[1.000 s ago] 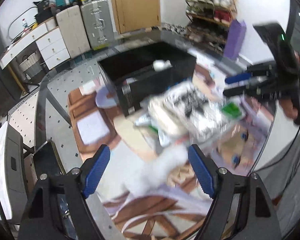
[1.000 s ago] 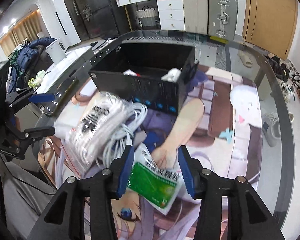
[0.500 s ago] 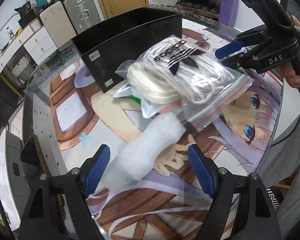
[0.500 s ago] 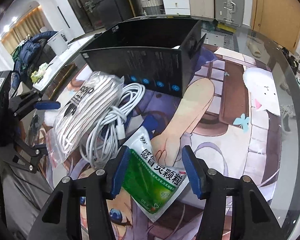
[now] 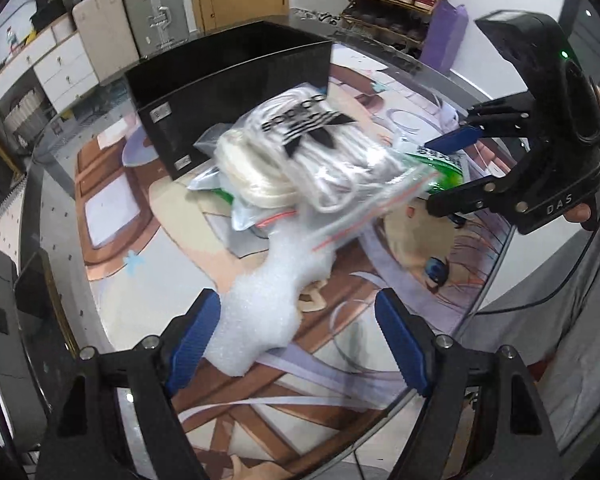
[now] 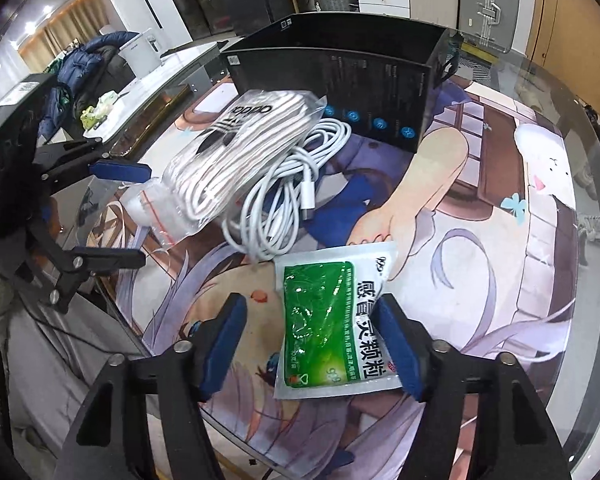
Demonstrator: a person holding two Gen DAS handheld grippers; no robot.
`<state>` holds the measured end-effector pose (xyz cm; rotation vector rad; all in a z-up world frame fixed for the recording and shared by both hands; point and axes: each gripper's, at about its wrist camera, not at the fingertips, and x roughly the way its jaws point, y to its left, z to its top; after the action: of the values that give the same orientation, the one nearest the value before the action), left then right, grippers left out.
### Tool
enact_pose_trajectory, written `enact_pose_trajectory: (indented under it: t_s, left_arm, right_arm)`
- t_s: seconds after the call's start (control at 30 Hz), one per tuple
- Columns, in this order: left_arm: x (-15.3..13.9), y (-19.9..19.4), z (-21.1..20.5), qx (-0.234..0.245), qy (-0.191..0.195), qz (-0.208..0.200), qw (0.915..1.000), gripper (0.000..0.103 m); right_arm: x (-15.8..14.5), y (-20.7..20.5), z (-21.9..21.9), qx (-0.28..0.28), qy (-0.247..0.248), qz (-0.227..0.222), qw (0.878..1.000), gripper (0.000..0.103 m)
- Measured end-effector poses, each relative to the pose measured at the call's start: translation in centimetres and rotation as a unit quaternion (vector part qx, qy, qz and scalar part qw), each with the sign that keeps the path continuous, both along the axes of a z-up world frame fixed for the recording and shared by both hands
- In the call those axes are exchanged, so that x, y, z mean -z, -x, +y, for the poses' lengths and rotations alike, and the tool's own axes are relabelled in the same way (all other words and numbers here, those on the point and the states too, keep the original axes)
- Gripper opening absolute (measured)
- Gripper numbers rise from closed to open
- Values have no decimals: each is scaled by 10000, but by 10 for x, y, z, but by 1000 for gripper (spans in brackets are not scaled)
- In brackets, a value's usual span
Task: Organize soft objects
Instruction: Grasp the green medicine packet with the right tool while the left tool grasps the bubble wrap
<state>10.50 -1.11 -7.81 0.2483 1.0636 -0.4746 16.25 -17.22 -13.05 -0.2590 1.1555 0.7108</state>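
Note:
A white foam sheet (image 5: 272, 304) lies on the printed mat between the fingers of my open left gripper (image 5: 296, 336). Beyond it a clear zip bag of white laces with a black logo (image 5: 308, 148) lies on other packets. A coiled white cable (image 6: 288, 192) lies beside that bag (image 6: 228, 152). A green and white medicine sachet (image 6: 332, 320) lies flat between the fingers of my open right gripper (image 6: 312, 344). The black open box (image 5: 228, 88) stands behind the pile (image 6: 340, 68). Neither gripper holds anything.
The printed mat (image 6: 480, 240) covers a round glass table (image 6: 580, 128). Suitcases (image 5: 152, 8) and white drawers stand behind. The right gripper (image 5: 456, 168) shows in the left wrist view, the left gripper (image 6: 120, 216) in the right wrist view.
Both grippers have come lower and closer to the pile. The foam sheet now lies between the left fingers and the sachet sits further in between the right fingers.

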Motion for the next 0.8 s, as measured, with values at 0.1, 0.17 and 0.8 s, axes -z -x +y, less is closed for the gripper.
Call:
enact_pose_trajectory:
  t_s: [0.1, 0.17, 0.8]
  left_arm:
    - [-5, 1, -1, -80, -78, -225, 9997, 81]
    - [-2, -1, 1, -139, -210, -260, 9993, 81]
    - [12, -14, 4, -459, -192, 47, 9988, 39]
  right_arm:
    - [2, 3, 4, 65, 52, -66, 9999, 70]
    - [1, 5, 8, 33, 123, -140, 9998, 73]
    - [-4, 16, 13, -229, 577, -536, 9966, 35]
